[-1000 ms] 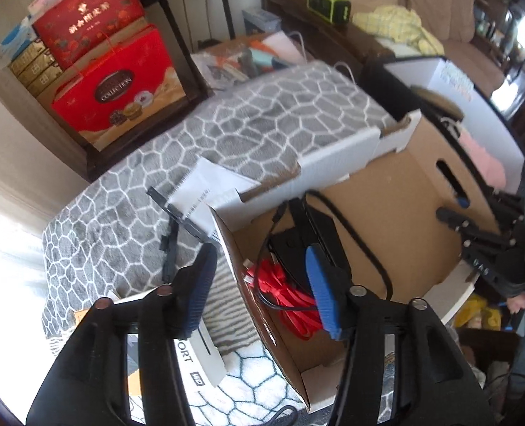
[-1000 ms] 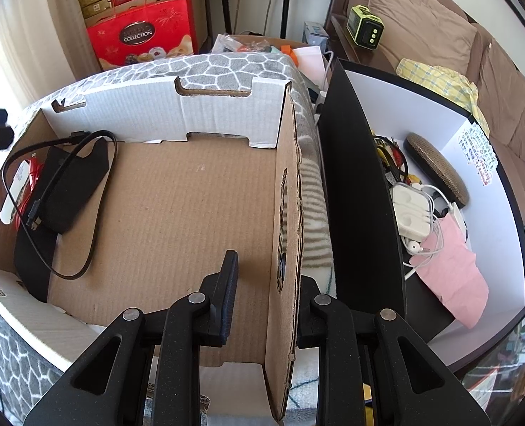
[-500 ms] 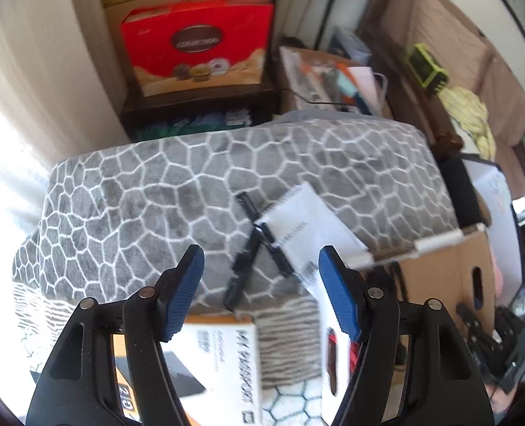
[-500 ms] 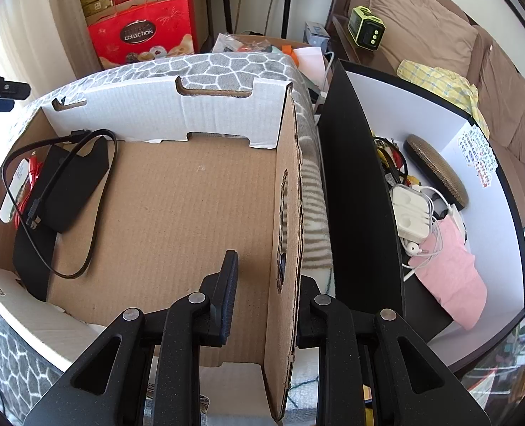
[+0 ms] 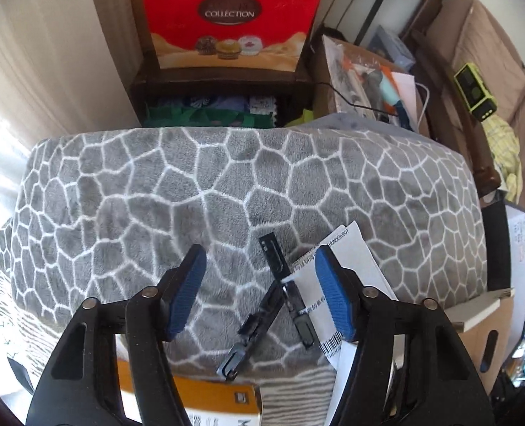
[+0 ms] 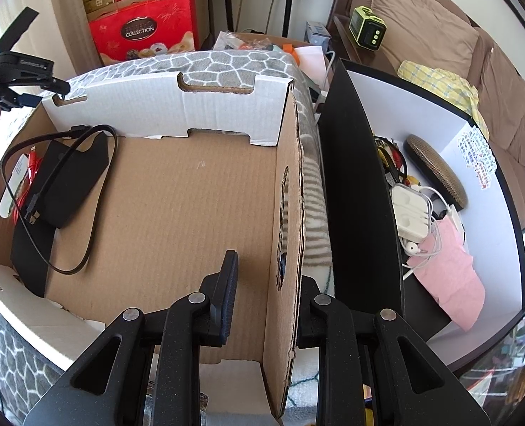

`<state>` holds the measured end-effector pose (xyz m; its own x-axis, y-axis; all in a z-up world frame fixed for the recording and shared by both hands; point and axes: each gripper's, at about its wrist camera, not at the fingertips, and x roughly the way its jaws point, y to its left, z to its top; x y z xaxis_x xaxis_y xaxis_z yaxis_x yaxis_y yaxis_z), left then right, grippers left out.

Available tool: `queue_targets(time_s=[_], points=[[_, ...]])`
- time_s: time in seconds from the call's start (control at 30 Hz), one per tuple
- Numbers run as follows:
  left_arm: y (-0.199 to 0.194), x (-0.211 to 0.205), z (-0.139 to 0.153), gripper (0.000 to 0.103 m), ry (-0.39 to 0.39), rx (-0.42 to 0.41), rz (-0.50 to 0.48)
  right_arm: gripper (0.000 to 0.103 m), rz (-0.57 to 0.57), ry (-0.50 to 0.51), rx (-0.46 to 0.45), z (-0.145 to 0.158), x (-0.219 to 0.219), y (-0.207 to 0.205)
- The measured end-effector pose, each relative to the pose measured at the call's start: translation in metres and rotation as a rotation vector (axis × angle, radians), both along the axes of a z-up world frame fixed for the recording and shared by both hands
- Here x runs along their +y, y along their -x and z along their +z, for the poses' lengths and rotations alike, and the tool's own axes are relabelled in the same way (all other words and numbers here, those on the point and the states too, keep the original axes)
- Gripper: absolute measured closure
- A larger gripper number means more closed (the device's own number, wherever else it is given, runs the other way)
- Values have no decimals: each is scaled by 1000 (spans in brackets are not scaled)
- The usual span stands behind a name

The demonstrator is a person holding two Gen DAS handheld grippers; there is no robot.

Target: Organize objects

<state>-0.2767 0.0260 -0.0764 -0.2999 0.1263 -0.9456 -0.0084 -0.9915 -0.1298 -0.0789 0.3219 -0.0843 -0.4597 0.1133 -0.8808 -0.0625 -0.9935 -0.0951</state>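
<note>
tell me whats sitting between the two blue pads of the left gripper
In the left wrist view, two crossed black plastic strips lie on the grey patterned blanket between the open left gripper pads; white paper lies under the right pad.

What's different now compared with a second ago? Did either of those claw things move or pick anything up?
The left gripper swung away from the cardboard box and now hovers open over the two black clips and white paper on the grey blanket. It has picked up nothing. The right gripper stayed straddling the box's side wall, and the box contents look unchanged.
</note>
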Motion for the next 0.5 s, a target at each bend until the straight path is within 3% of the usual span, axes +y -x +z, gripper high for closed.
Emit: queue_targets(time_s=[0.27, 0.5], points=[[8, 2, -17, 89, -3, -27, 7, 78, 5, -4, -4, 0, -1, -2], [-2, -2, 2, 95, -44, 18, -13, 81, -4, -7, 2, 2, 0, 0]])
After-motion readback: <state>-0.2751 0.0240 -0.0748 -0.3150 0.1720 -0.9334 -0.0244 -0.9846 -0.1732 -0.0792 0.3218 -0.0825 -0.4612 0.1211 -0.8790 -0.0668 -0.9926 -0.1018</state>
